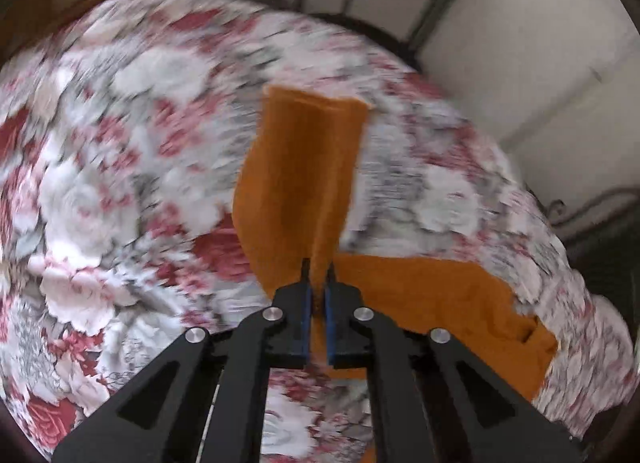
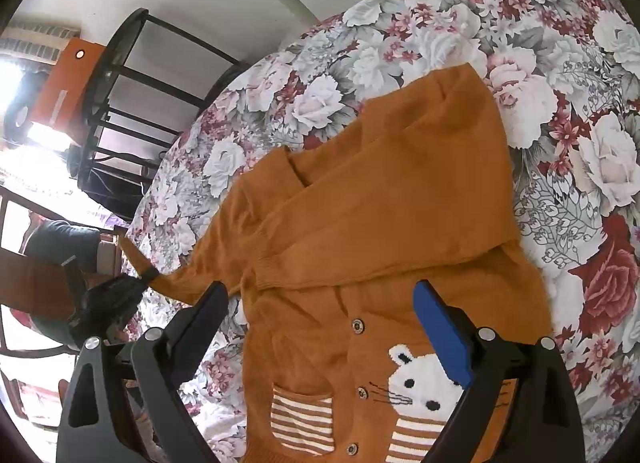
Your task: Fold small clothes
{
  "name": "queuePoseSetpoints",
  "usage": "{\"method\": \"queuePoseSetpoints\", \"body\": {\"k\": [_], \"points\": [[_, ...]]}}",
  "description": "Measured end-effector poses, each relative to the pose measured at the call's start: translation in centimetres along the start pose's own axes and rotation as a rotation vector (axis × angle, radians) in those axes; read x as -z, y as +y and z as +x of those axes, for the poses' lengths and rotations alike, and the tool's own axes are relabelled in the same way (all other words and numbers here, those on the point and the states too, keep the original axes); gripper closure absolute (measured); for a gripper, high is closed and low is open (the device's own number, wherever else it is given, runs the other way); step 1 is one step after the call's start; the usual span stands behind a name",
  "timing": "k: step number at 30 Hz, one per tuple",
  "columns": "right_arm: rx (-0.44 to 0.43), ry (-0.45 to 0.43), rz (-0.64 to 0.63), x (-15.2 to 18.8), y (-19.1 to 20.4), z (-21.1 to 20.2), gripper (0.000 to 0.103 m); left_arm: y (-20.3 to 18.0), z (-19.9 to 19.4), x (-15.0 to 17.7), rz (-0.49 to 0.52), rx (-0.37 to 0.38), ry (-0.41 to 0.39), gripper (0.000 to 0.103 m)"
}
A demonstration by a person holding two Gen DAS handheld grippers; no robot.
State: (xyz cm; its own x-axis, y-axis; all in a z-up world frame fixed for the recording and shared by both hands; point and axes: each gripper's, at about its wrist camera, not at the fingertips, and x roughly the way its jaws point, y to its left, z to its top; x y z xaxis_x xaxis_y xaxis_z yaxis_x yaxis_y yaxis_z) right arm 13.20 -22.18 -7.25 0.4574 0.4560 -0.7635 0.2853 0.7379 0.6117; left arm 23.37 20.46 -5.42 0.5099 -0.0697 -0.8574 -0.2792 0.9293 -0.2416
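Sleeve (image 1: 304,167) of the orange cardigan (image 2: 384,199) is pinched in the left claw (image 1: 319,268) above the floral bedspread (image 2: 560,63); right claw (image 2: 320,295) hovers wide, holding nothing.

left tool (image 1: 319,269): jaws nearly together, clamped on a fold of the orange cardigan (image 1: 304,167), lifted off the bed | right tool (image 2: 320,303): jaws spread wide, holding nothing, poised just above the cardigan front, fingers (image 2: 442,337) pointing forward
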Motion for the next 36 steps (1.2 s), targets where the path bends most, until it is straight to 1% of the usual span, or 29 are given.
{"method": "queuePoseSetpoints", "body": {"k": [1, 2, 4, 5, 7, 9, 12, 14, 16, 20, 23, 25, 28, 30, 32, 34, 36], "points": [[-0.009, -0.002, 0.001, 0.0, 0.0, -0.2, 0.009, -0.5, -0.3, 0.2, 0.015, 0.026, -0.004, 0.099], [-0.018, -0.004, 0.003, -0.1, 0.0, -0.3, 0.009, -2.0, -0.8, 0.5, 0.034, 0.064, -0.003, 0.099], [-0.046, -0.013, 0.012, -0.3, -0.1, -0.8, 0.009, -3.5, -1.4, 0.8, 0.074, 0.107, -0.004, 0.099], [-0.059, -0.017, 0.017, -0.3, -0.1, -1.0, 0.009, -5.3, -1.5, 1.2, 0.11, 0.124, -0.012, 0.099], [-0.082, -0.025, 0.028, -0.4, -0.2, -1.4, 0.009, -8.0, -1.9, 2.3, 0.179, 0.143, -0.027, 0.099], [-0.113, -0.037, 0.042, -0.6, -0.5, -1.8, 0.009, -10.4, -1.9, 3.4, 0.225, 0.164, -0.03, 0.099], [-0.155, -0.033, 0.071, -0.7, -1.1, -2.2, 0.009, -14.0, -1.9, 5.8, 0.31, 0.196, -0.016, 0.099], [-0.173, -0.028, 0.1, -0.7, -1.7, -2.4, 0.009, -16.0, -1.6, 7.3, 0.369, 0.196, -0.008, 0.099], [-0.19, -0.03, 0.122, -0.8, -2.2, -2.6, 0.009, -17.2, -0.8, 8.8, 0.404, 0.208, 0.022, 0.099], [-0.249, -0.019, 0.196, -1.1, -3.5, -2.5, 0.009, -19.3, 0.8, 11.5, 0.467, 0.22, 0.085, 0.099], [-0.256, -0.001, 0.225, -1.0, -4.0, -1.7, 0.009, -21.0, 1.5, 13.5, 0.536, 0.22, 0.098, 0.099], [-0.259, 0.008, 0.238, -0.9, -4.3, -1.3, 0.009, -21.7, 2.2, 14.6, 0.565, 0.225, 0.115, 0.099], [-0.281, 0.02, 0.277, -1.0, -4.8, -0.5, 0.009, -22.3, 3.5, 16.1, 0.62, 0.236, 0.181, 0.098], [-0.299, 0.031, 0.315, -1.0, -5.3, 0.3, 0.009, -22.4, 4.6, 17.5, 0.668, 0.224, 0.228, 0.092], [-0.308, 0.046, 0.347, -0.9, -5.9, 1.1, 0.009, -22.3, 5.4, 18.4, 0.69, 0.212, 0.246, 0.078], [-0.301, 0.052, 0.367, -0.8, -6.3, 1.9, 0.009, -22.0, 6.0, 18.7, 0.697, 0.212, 0.26, 0.075], [-0.276, 0.05, 0.372, -0.7, -6.8, 2.9, 0.009, -21.7, 6.1, 18.7, 0.692, 0.218, 0.27, 0.072]]}}
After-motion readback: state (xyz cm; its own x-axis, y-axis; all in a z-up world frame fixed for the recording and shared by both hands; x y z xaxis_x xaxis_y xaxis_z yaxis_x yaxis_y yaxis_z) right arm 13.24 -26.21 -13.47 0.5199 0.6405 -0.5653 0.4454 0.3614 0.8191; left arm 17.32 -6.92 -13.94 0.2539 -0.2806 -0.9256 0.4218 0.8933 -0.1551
